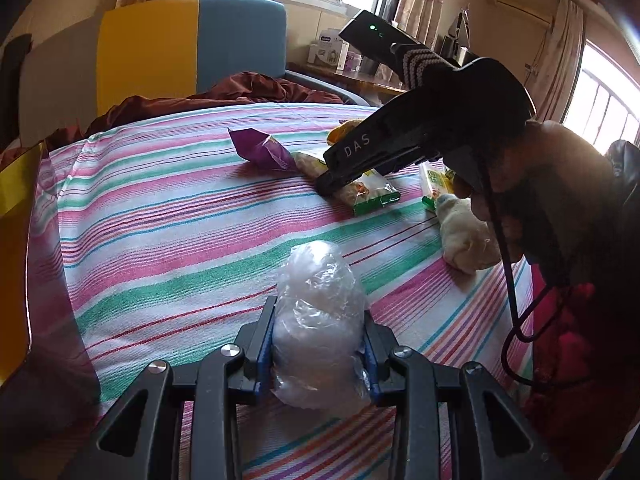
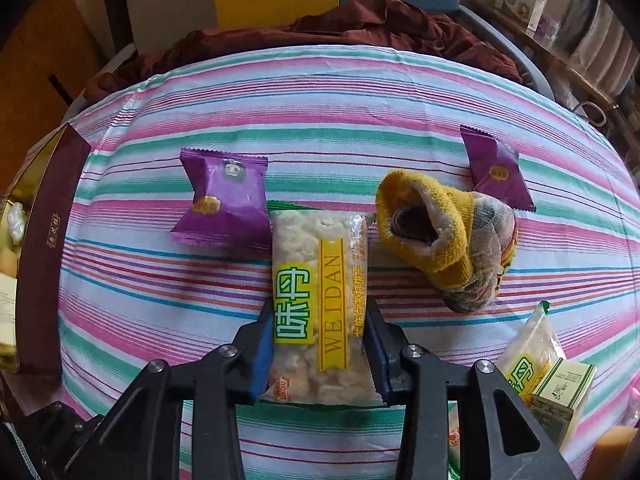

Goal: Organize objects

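Your left hand-held gripper (image 1: 320,356) is clamped on a clear plastic-wrapped bundle (image 1: 318,320), low over the striped bed sheet (image 1: 160,220); bare sheet runs ahead and left to the edge. Your right hand-held gripper (image 2: 320,344) is clamped on a WEIDAN snack pack (image 2: 320,300). Count: two purple packets (image 2: 224,200) (image 2: 496,170), one yellow sock (image 2: 444,236), a second WEIDAN pack (image 2: 528,356) at right, touching a green box (image 2: 560,396).

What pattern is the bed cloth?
Pink, green and white stripes on the bed cloth; right wrist view shows it best.
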Action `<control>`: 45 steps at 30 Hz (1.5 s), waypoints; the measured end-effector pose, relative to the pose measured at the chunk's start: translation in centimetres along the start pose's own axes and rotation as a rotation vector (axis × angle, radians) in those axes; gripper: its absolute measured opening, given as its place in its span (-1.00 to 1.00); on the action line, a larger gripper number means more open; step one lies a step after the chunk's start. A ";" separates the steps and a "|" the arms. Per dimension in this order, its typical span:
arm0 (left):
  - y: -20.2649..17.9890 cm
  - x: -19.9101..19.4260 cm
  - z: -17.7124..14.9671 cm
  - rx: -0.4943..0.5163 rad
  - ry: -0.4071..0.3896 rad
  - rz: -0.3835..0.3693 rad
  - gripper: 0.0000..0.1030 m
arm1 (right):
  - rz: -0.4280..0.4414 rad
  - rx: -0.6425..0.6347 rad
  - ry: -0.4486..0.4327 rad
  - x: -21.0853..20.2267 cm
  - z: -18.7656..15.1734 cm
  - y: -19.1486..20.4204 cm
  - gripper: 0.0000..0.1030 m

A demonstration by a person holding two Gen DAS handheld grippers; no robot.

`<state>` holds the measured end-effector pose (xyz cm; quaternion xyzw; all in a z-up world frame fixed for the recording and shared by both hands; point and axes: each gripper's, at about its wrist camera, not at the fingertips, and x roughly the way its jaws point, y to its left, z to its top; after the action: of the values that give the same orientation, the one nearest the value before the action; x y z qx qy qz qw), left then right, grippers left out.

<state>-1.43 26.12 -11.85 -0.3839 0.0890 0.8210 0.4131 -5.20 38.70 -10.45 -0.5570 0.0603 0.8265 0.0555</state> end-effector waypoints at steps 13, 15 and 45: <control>-1.1 -3.4 0.4 0.020 0.031 0.020 -0.36 | -0.029 -0.056 -0.026 -0.1 0.0 0.7 -0.20; -1.0 -5.6 1.1 0.011 -0.002 0.006 -0.36 | -0.033 -0.061 -0.030 -0.2 -0.1 0.8 -0.20; 31.9 -10.4 1.7 -0.626 0.173 0.401 -0.22 | -0.072 -0.099 -0.048 0.3 0.4 1.4 -0.21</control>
<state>-22.44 0.04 -8.82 -0.5344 -0.0583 0.8375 0.0977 -5.87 37.38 -10.51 -0.5409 -0.0022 0.8390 0.0590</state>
